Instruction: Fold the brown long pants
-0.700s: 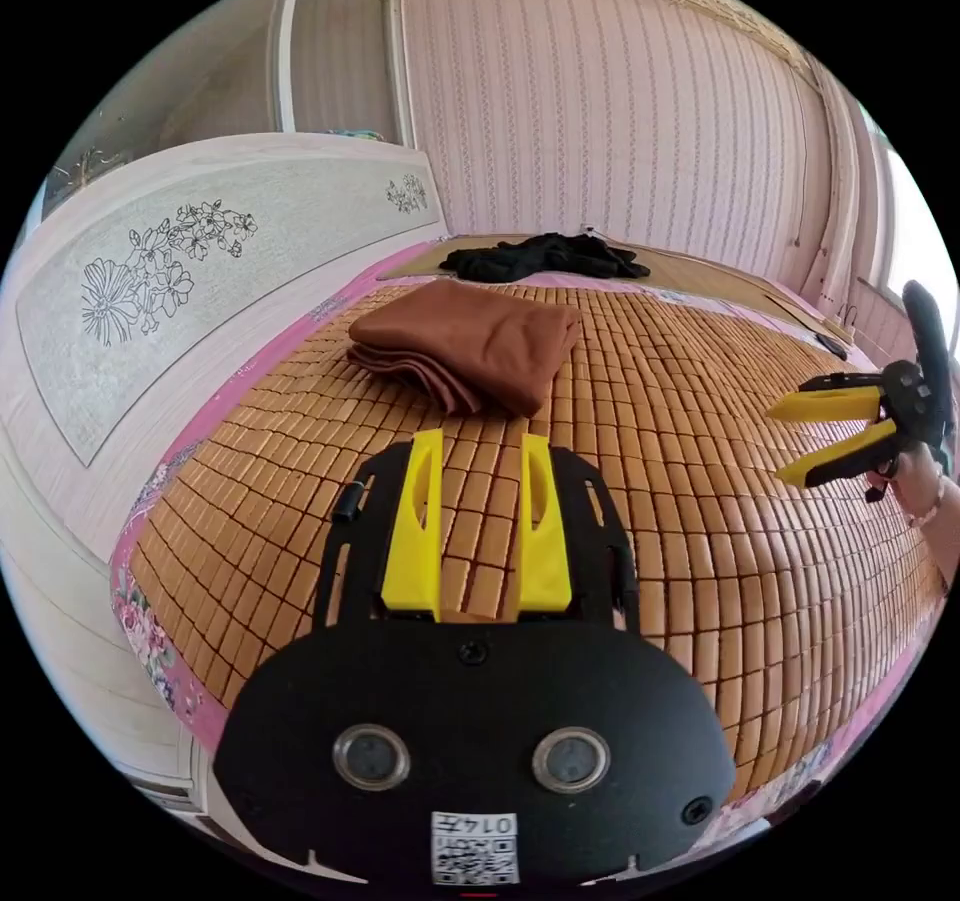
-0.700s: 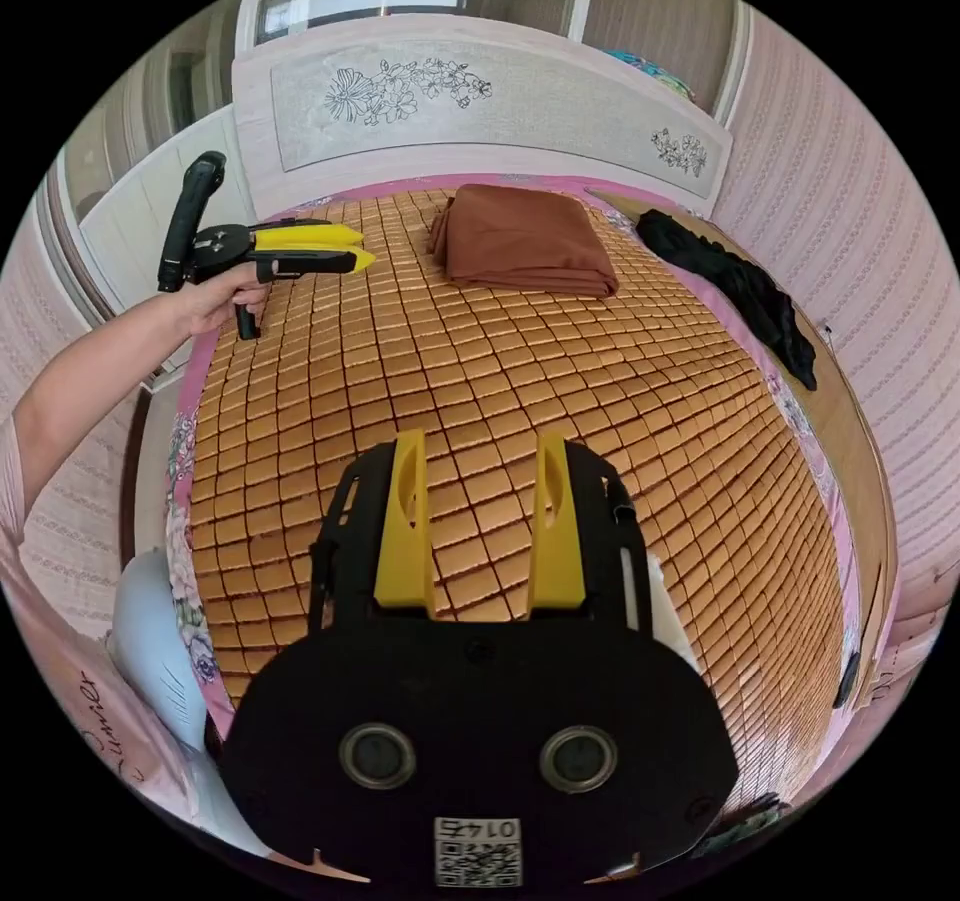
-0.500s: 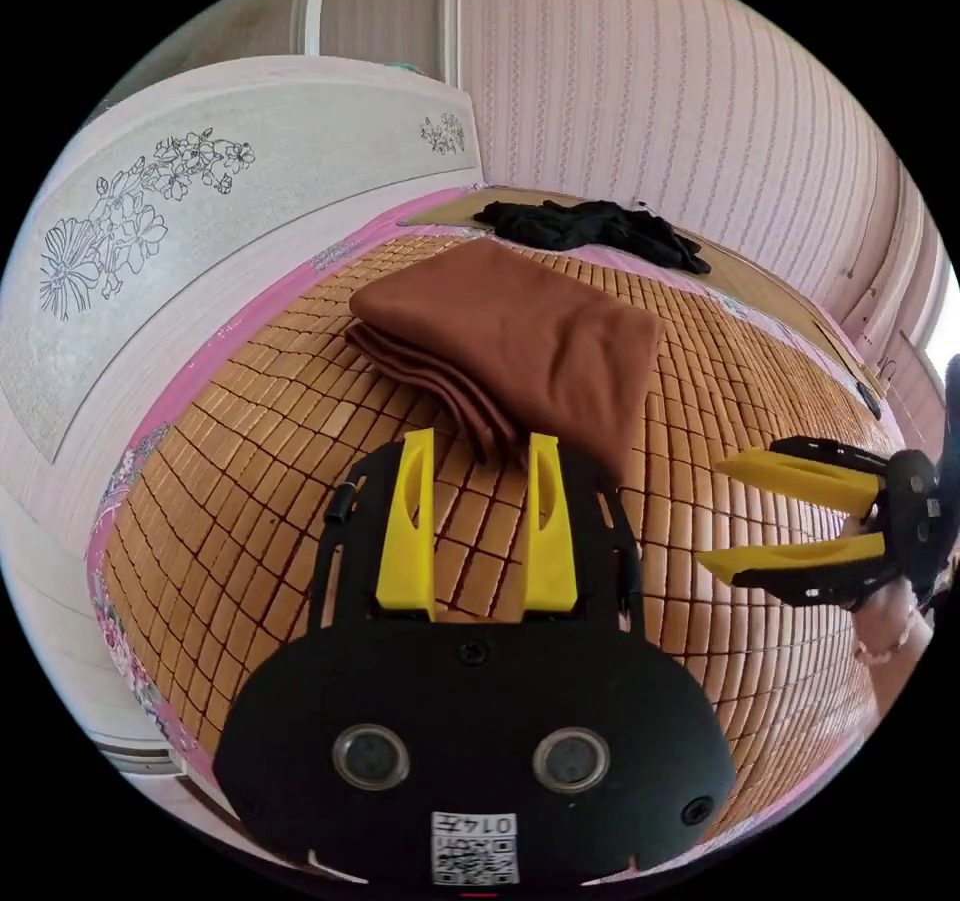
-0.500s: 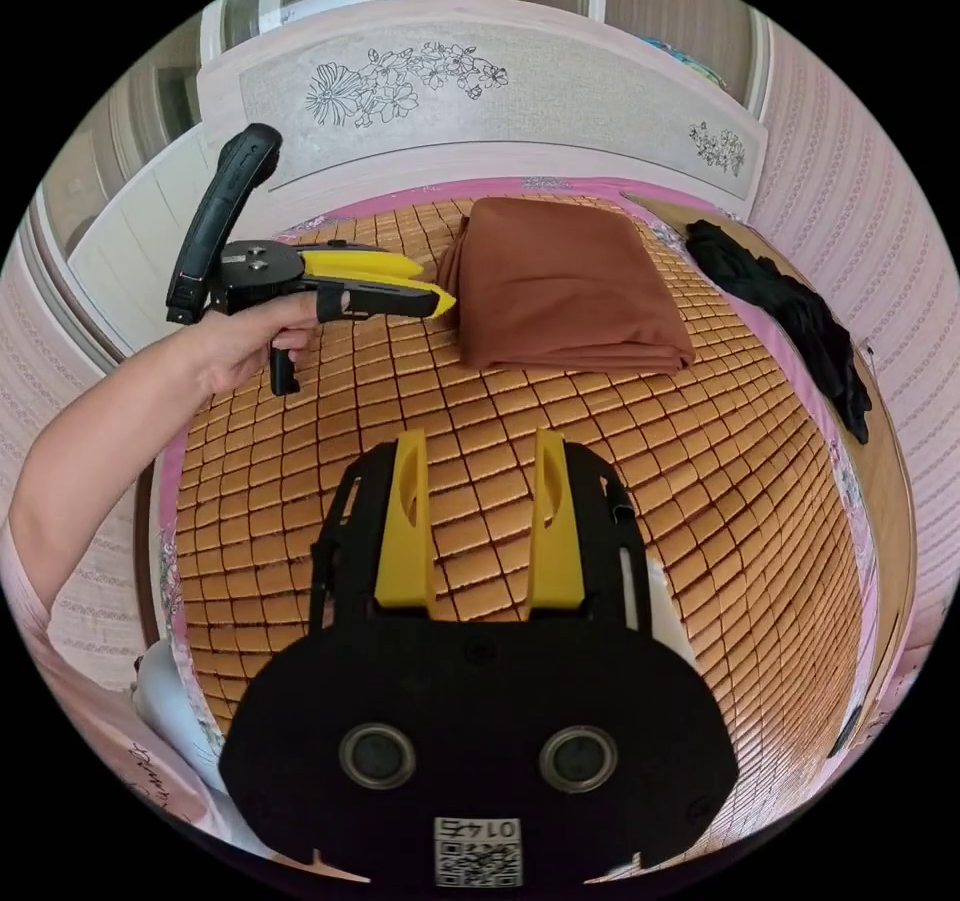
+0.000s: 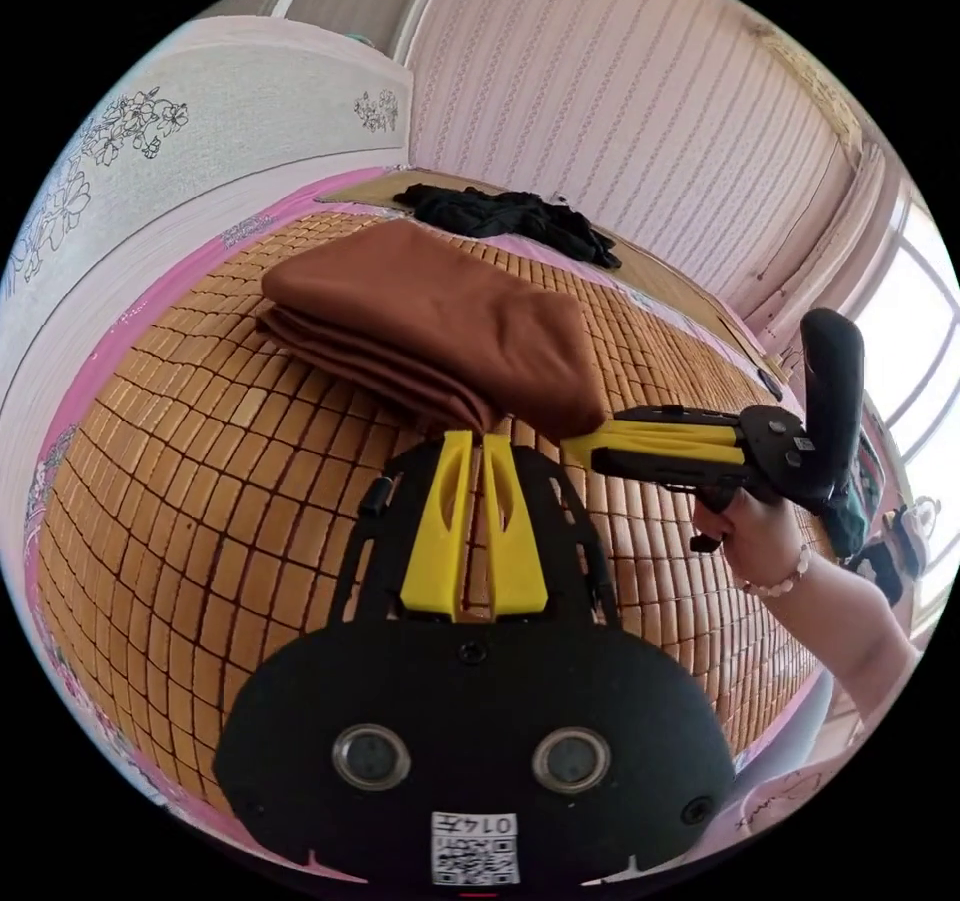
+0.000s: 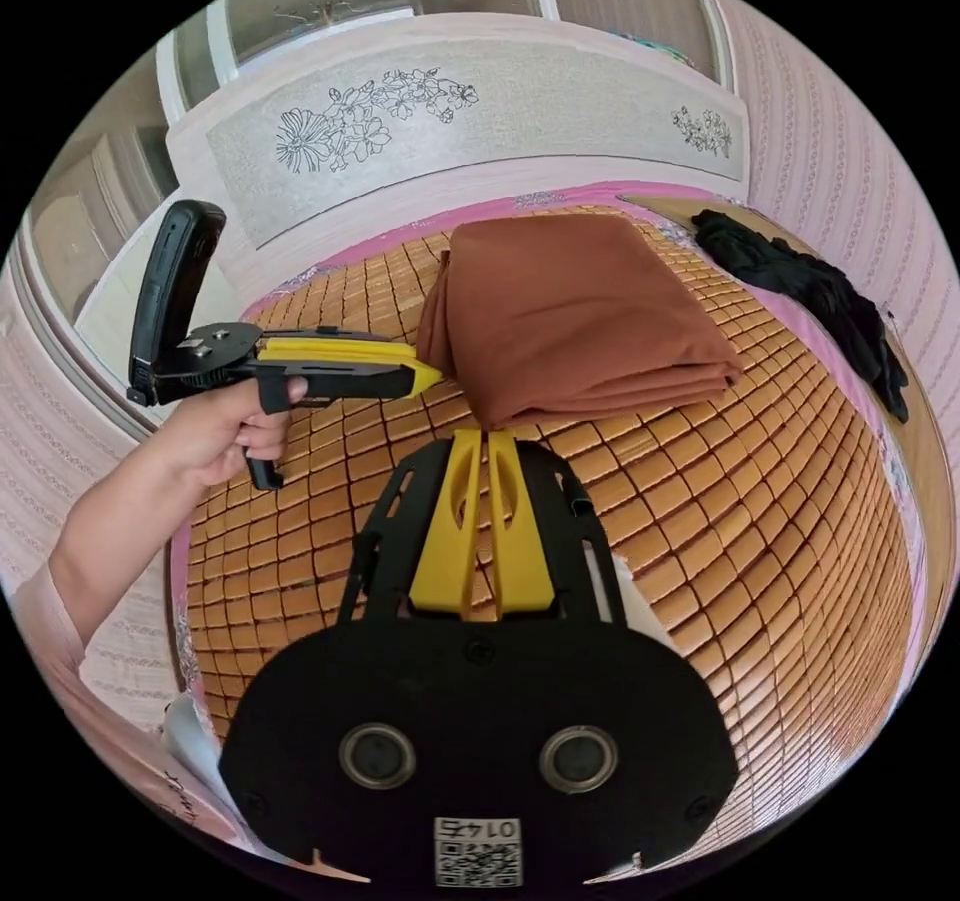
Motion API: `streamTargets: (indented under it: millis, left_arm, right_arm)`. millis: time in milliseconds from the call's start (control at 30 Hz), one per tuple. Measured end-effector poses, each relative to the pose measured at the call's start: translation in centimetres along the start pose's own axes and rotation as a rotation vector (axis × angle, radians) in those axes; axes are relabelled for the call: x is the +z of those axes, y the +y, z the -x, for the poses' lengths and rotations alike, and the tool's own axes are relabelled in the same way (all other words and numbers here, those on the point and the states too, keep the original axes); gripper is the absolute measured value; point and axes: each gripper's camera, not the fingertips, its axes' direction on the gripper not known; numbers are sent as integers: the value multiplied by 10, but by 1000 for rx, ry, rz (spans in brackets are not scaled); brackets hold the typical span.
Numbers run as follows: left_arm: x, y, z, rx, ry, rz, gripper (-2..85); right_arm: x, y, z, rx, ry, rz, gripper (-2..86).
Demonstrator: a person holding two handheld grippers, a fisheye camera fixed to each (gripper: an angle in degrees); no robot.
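Note:
The brown long pants (image 5: 430,311) (image 6: 580,311) lie folded into a thick stack on the bamboo mat (image 5: 200,501) of a bed. My left gripper (image 5: 478,436) is shut, its tips against the stack's near edge. In the right gripper view, the left gripper (image 6: 435,376) is held by a hand and touches the stack's left corner. My right gripper (image 6: 485,433) is shut too, its tips at the near corner of the stack. In the left gripper view, the right gripper (image 5: 572,446) meets the stack's right corner. No cloth is visible between either pair of jaws.
A black garment (image 5: 510,213) (image 6: 810,286) lies crumpled at the mat's far side near the striped wall. The flower-patterned headboard (image 6: 480,111) rises just behind the pants. A pink sheet borders the mat (image 6: 750,541), which stretches wide on the near side.
Both grippers have come forward to the folded pants and gone from open to shut. The pants lie as before.

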Motion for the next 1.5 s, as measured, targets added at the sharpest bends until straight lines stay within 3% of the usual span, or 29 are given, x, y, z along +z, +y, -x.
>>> streamTargets:
  millis: [133,233,367,500,600,700,800,967,1200,1300,1367,1500]
  left_arm:
    - [-52,46,-46,142,56,-51,-9]
    - [-104,130,-86,188,157,-54,-9]
    - [-175,261,-114,74,318,-68,-10]
    - [-231,347,-127,-74,274,-119,-10]
    - [-254,367,-121,-224,324,-185,-10]
    - [-282,355,-119,-202,332,-184,-10]
    - [-316,340,-127,-146,269,-233,-10]
    - [-348,334,-133,-124,224,-294,-10]
    - [-348,337,-133,-156,316,-285,-10]
    - [-341,328,-145,-114,270,-248,-8]
    - [-337,324,-145,-123,195,-214,-4]
    - [-340,341,-124,-298,-14,-300,58]
  right_arm:
    - [-85,51,15,-76,-10,-3,0]
    - [-146,123,50,-119,-92,24,-1]
    - [-210,267,127,-127,-165,51,-1]
    - [-238,369,181,-42,-287,38,-1]
    - [-248,420,204,43,-467,-18,-1]
    - [-283,431,204,134,-584,-156,-2]
    - [-348,423,185,178,-528,-384,-2]
    - [-429,458,138,476,-125,-631,-2]
    - [-409,501,97,745,106,-487,-1]
    - [-410,501,133,664,162,-517,2]
    - [-402,476,183,429,157,-514,8]
    - [-348,417,248,106,87,-272,72]
